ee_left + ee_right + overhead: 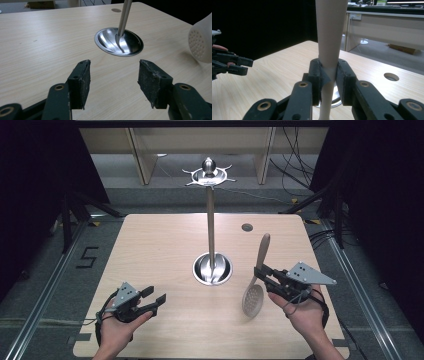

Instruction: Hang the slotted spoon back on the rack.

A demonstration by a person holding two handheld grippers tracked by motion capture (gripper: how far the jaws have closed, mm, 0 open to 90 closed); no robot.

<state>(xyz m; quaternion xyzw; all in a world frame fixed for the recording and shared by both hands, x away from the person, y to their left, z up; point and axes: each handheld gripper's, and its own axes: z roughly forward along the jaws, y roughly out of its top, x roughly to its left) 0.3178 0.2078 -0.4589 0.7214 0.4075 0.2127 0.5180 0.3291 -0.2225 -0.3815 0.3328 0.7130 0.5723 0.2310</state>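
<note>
The right hand-held gripper (261, 272) pinches the handle of a beige slotted spoon (254, 292) at the lower right of the surface (150, 250). The left hand-held gripper (154, 298), lower left, is spread wide with nothing between its jaws. A metal stand (211, 220) rises in the middle.

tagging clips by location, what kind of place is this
Probably a lab or workshop set up for recording, not a home: a bare wooden table fenced by black curtains, loose cables on the grey floor, and a marked number 5 beside the floor rail.
</note>
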